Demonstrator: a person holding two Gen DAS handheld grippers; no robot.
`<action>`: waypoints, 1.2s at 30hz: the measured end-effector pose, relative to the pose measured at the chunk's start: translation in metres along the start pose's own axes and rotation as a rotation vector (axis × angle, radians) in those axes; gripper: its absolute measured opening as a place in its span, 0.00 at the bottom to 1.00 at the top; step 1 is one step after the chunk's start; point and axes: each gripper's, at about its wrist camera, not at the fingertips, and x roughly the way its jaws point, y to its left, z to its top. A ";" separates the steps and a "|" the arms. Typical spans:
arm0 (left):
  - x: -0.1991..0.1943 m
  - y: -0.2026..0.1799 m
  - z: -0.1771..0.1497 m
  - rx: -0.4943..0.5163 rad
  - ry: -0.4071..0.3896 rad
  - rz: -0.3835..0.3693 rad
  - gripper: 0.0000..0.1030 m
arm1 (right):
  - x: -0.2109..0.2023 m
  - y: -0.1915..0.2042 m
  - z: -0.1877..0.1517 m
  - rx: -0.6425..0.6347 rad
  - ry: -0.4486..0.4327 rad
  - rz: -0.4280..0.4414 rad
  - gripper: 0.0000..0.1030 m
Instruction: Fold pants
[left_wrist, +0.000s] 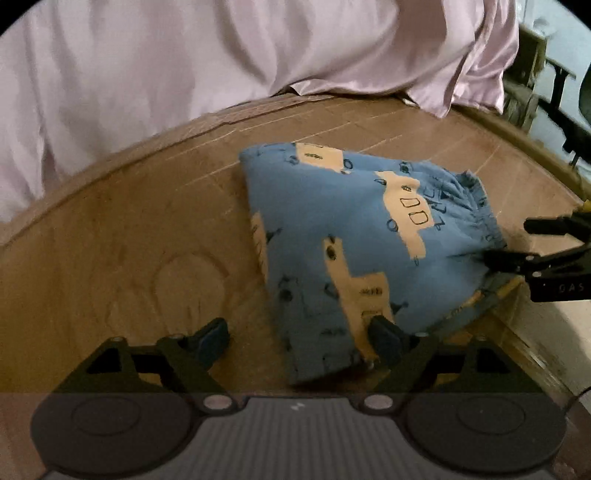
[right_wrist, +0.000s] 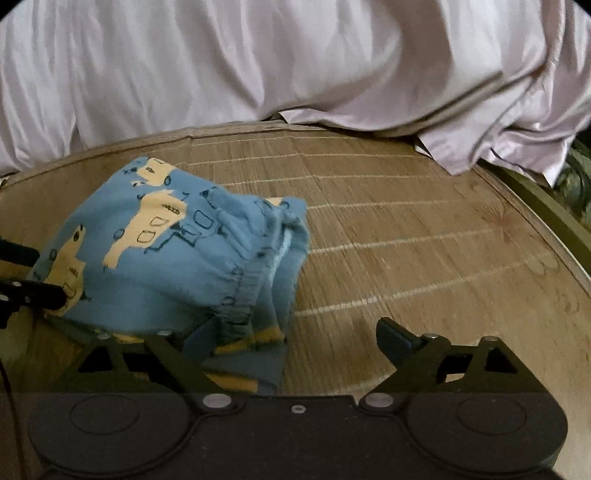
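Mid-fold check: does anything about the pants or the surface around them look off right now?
The blue pants sit in a puffy, lopsided bundle rather than a flat fold: the gathered waistband bulges up and a lower layer pokes out beneath it. Both the left gripper and right gripper are open. The mat looks undamaged.

Both grippers, left (left_wrist: 301, 338) and right (right_wrist: 304, 338), low, jaws spread wide

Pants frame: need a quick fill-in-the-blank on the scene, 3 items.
1. The pants are mainly ____ with yellow shapes.
2. They lie on a ____ mat.
3. Both the left claw and the right claw are ____.
Missing: blue; woven; open
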 end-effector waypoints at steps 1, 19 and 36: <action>-0.002 0.001 -0.001 -0.004 0.006 -0.002 0.87 | -0.002 0.000 -0.001 0.004 -0.002 0.000 0.90; 0.056 -0.003 0.100 0.125 -0.205 0.194 0.93 | 0.056 0.016 0.060 -0.227 -0.126 -0.092 0.98; -0.008 -0.003 0.030 0.038 -0.116 0.124 0.94 | 0.001 0.041 0.025 -0.092 -0.137 -0.020 0.99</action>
